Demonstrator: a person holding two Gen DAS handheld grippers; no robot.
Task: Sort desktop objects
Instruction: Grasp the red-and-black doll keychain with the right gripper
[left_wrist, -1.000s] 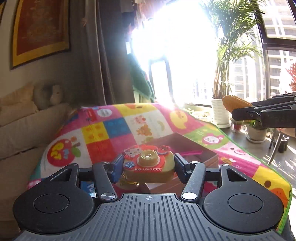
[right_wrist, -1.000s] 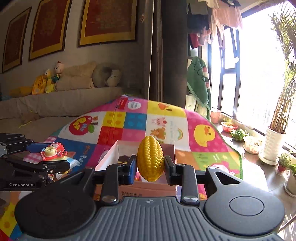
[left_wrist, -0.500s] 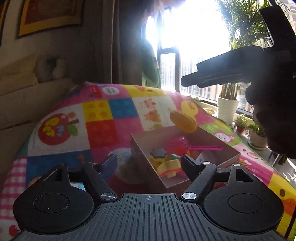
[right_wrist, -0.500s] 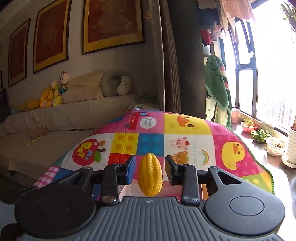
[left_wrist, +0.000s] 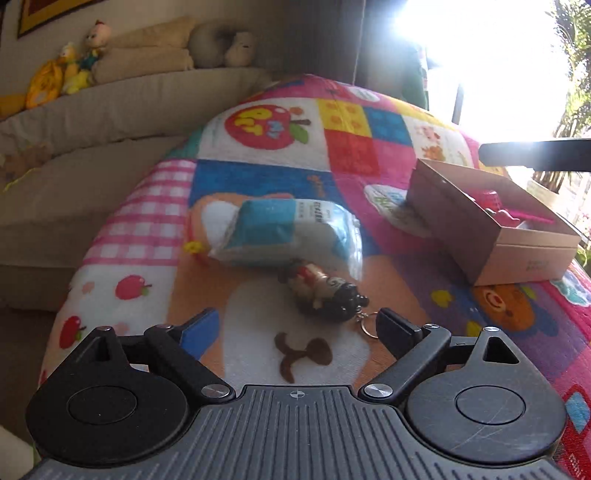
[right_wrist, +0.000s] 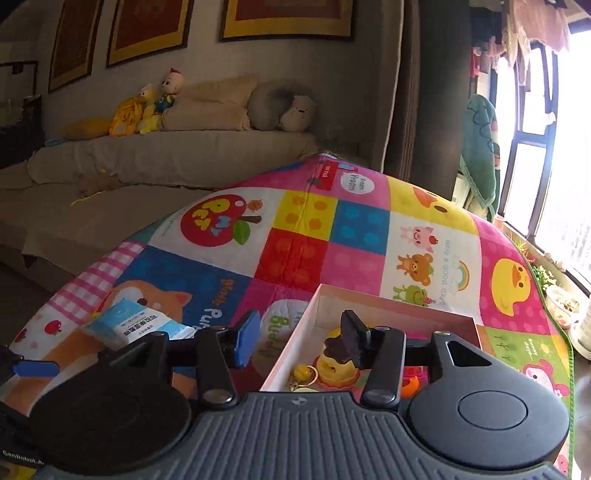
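Observation:
My left gripper (left_wrist: 295, 328) is open and empty, low over the colourful mat. Just ahead of it lies a small doll keychain (left_wrist: 325, 291) with black hair and a key ring. Behind the keychain lies a blue and white plastic packet (left_wrist: 284, 230), also in the right wrist view (right_wrist: 133, 326). A cardboard box (left_wrist: 480, 236) stands to the right with pink toys inside. My right gripper (right_wrist: 299, 341) is open and empty above the box's (right_wrist: 295, 350) left wall. Inside the box are yellow toys (right_wrist: 332, 363) and a small yellow keychain (right_wrist: 304, 373).
The mat (right_wrist: 369, 229) covers a table. A beige sofa (right_wrist: 166, 162) with plush toys stands behind it. Potted plants (right_wrist: 561, 306) sit by the bright window on the right. The other gripper's finger (left_wrist: 535, 155) shows above the box in the left wrist view.
My left gripper let go of the toy camera and swung left and down to the doll keychain. My right gripper let go of the corn and now stands open over the box.

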